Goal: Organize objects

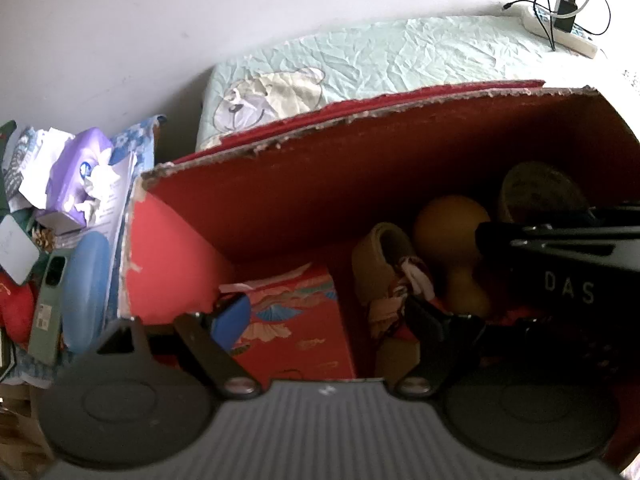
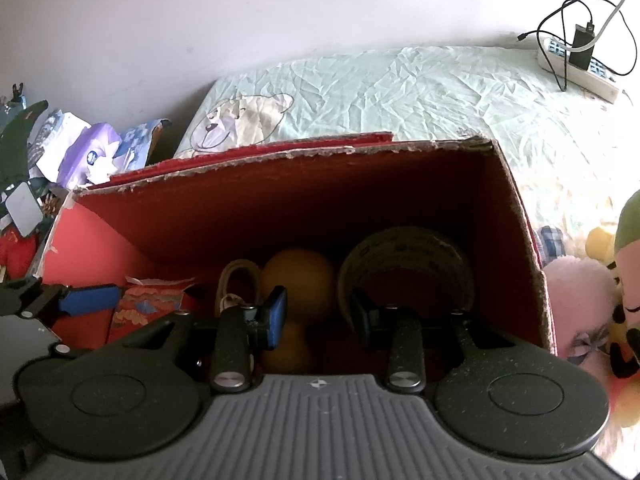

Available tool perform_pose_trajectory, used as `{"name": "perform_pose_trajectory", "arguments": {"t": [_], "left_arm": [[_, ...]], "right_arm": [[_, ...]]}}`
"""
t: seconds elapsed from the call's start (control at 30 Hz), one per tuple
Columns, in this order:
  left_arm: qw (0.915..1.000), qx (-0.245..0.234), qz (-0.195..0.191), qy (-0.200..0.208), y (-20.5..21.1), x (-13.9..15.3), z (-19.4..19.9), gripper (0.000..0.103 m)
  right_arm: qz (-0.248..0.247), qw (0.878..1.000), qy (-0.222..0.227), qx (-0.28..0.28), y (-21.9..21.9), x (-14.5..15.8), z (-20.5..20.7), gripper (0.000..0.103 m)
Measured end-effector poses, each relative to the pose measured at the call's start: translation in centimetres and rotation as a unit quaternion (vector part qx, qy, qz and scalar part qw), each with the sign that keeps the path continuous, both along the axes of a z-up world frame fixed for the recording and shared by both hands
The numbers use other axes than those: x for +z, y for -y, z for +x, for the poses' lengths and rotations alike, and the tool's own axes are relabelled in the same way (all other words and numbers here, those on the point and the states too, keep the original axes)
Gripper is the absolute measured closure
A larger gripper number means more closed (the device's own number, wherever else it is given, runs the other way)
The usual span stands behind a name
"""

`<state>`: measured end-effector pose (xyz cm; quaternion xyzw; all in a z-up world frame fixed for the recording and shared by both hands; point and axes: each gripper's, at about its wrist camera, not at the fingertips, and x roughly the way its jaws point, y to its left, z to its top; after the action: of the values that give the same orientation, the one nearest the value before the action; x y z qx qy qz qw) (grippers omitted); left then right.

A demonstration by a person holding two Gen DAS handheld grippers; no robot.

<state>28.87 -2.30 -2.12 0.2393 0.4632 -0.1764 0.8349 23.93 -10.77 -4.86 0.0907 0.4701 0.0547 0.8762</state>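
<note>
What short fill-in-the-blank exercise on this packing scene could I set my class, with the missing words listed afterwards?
1. Both grippers reach into a cardboard box whose inside is coloured ____.
2. Between the right gripper jaws, deeper in the box, stands a rounded ____-coloured object.
3. The box rests on a pale green sheet printed with a cartoon ____.
4. The power strip lies near the sheet's far ____ corner.

Missing words: red; yellow; bear; right
</note>
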Motion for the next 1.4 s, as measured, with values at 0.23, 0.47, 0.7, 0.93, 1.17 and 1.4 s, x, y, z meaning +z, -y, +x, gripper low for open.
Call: {"name": "perform_pose_trajectory", "arguments": {"t": [0.23,0.47,0.7,0.93,1.17,1.4], "left_arm": [[1.0,0.003,0.004,0.002,0.1,-0.1,-0.1,0.016],[0.9999,0.008,0.008,0.011,0.1,0.2,-0.4,0.015],[0.9991,0.014,0.004,0.039,-0.7,2.3,-1.9,0.014],[0.9989,0.022,-0.023,0.035,-1.8,4.1,-4.3,0.01],[0.9982,0.035,-0.032,0.037,-2.8,5.0,-6.6,0.009],[0.9957,0.052,-0.052,0.055,-3.5,6.7,-9.2,0.008]], "right_arm": [[0.009,1.0,-0.001,0.008,0.1,0.0,0.1,0.06],[-0.012,1.0,0.012,0.011,-0.4,0.4,-0.3,0.061],[-0.017,1.0,0.025,0.01,-0.1,1.9,-2.2,0.061],[-0.027,0.998,0.05,0.006,0.0,3.8,-5.2,0.061],[-0.022,0.997,0.074,0.006,0.2,5.3,-7.3,0.06],[-0.014,0.994,0.1,0.027,0.5,6.6,-9.5,0.059]]}}
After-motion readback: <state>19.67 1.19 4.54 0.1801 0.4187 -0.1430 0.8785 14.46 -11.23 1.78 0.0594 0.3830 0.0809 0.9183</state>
